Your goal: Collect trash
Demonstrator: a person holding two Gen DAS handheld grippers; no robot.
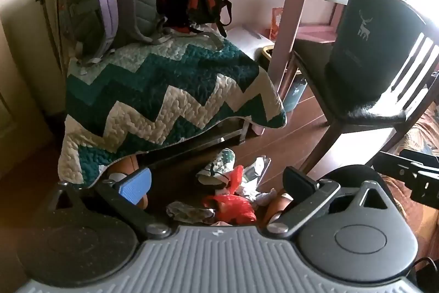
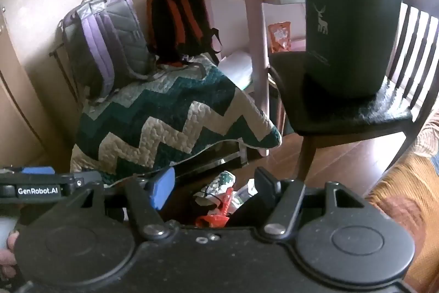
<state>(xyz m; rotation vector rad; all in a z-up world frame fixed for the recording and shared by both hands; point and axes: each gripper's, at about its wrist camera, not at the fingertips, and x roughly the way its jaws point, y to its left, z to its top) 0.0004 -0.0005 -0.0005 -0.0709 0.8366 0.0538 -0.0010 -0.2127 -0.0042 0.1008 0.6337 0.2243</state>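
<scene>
Dark wooden floor (image 1: 296,128) carries a trash pile (image 1: 233,199) beside the zigzag quilt (image 1: 164,95); left tool (image 1: 216,180) hangs above it, jaws apart, empty. Right view: right tool (image 2: 214,186) likewise spread, trash (image 2: 219,197) uncollected, nothing gathered yet

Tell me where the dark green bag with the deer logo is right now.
The dark green bag stands upright on the seat of the wooden chair, at upper right in both wrist views, right of the pink desk.

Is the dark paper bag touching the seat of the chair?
Touching. The right wrist view shows the dark paper bag standing directly on the chair seat, no gap beneath.
</scene>
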